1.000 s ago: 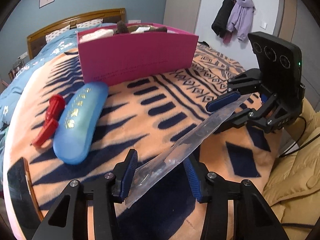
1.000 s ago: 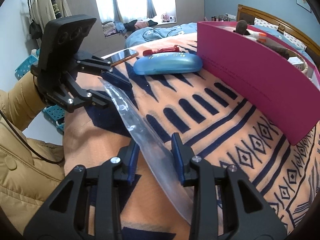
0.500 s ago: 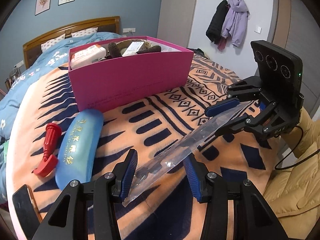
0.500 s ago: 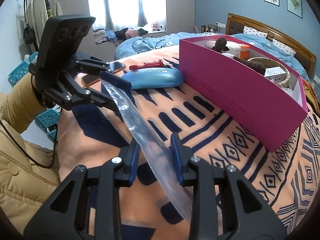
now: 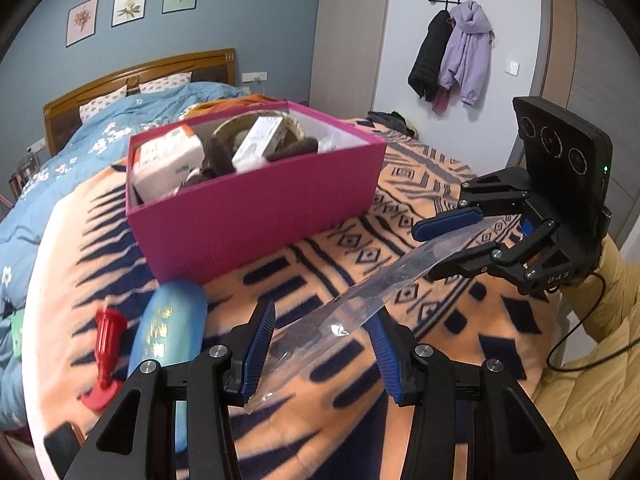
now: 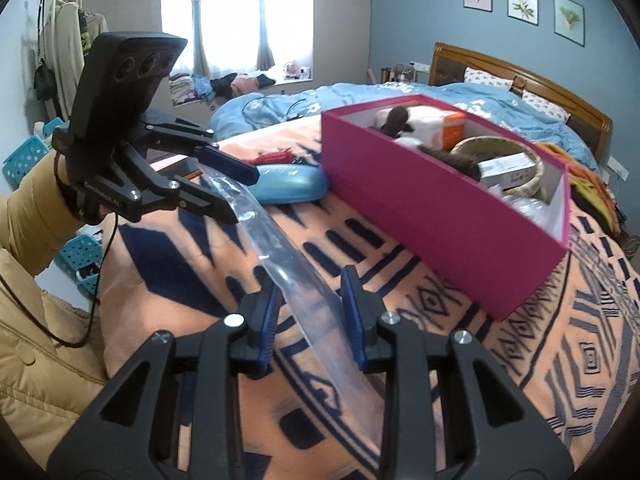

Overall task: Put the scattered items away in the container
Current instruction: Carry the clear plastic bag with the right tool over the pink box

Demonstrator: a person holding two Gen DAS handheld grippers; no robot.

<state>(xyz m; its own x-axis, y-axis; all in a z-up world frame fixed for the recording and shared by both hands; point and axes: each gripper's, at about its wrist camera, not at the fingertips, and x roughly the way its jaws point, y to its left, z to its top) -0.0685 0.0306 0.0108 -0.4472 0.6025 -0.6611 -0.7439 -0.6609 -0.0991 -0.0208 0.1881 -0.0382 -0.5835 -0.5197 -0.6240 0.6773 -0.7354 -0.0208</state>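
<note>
A long clear plastic bag (image 5: pixel 360 300) hangs stretched in the air between my two grippers, above the patterned blanket. My left gripper (image 5: pixel 320 344) is shut on one end of it. My right gripper (image 6: pixel 310 312) is shut on the other end (image 6: pixel 296 276). Each gripper shows in the other's view: the right one (image 5: pixel 460 240) and the left one (image 6: pixel 236 188). The pink box (image 5: pixel 256 200) stands on the bed beyond the bag, open-topped and holding several items. A blue glasses case (image 5: pixel 168 328) and a red clip (image 5: pixel 106 352) lie on the blanket beside the box.
A dark phone (image 5: pixel 60 448) lies at the blanket's near left edge. The wooden headboard (image 6: pixel 520 76) and blue duvet (image 5: pixel 60 176) are behind the box. Blue baskets (image 6: pixel 24 156) stand on the floor off the bed's side. My yellow sleeve (image 5: pixel 592 360) is at the right.
Both grippers have lifted the bag higher above the blanket, so the box's inside now shows. Both stay closed on the bag.
</note>
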